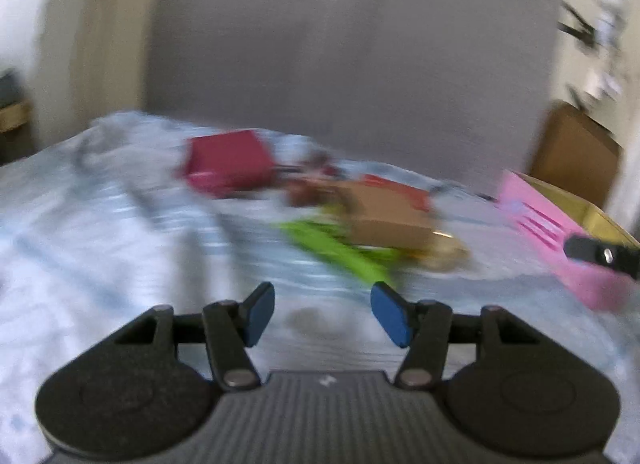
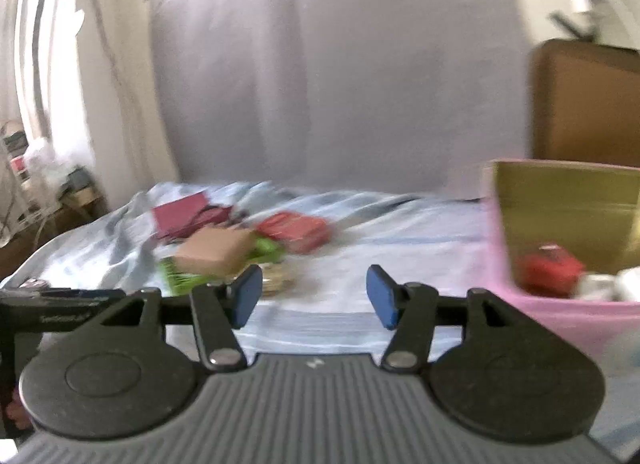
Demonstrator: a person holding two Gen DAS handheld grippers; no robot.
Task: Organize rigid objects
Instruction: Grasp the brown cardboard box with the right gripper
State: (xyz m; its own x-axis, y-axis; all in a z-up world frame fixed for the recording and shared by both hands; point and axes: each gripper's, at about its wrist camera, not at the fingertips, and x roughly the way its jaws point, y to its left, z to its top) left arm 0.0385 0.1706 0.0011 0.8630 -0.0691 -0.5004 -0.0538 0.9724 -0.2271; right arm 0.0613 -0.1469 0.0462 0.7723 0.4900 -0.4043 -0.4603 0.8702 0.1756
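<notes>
Grey backdrop sheet [image 1: 352, 56] hangs behind a bed-like surface covered in pale blue crumpled cloth [image 1: 100, 232]; both views motion-blurred. Pink box [image 2: 560, 316] with gold-lined inside sits at the right edge of the cloth, open top, its near wall running left-right in the right wrist view; a red item [image 2: 548, 270] and something white lie inside, too blurred to name. Brown board [image 2: 584, 104] stands behind the box. Cluttered shelf area at far left, out of reach of the cloth.

Pile of rigid objects sits mid-cloth, left of the pink box, well apart from it. Magenta box [image 1: 228, 164] farthest back, tilted. Tan cardboard box [image 1: 384, 216] in front, lying flat, long axis roughly left-right, resting on a green flat piece [image 1: 332, 248] whose long axis runs diagonally toward the near right. Red packet [image 2: 294, 230] just right of the tan box, flat. Gold round object [image 1: 444, 254] touching the tan box's near right corner, shape unclear.

Open cloth: broad bare strip between pile and pink box, and a bare near band in front of both grippers.

Left gripper [image 1: 322, 314] jaws apart, nothing between the blue pads, above bare cloth near the green piece. Right gripper [image 2: 316, 296] jaws apart, empty, over bare cloth between pile and pink box
</notes>
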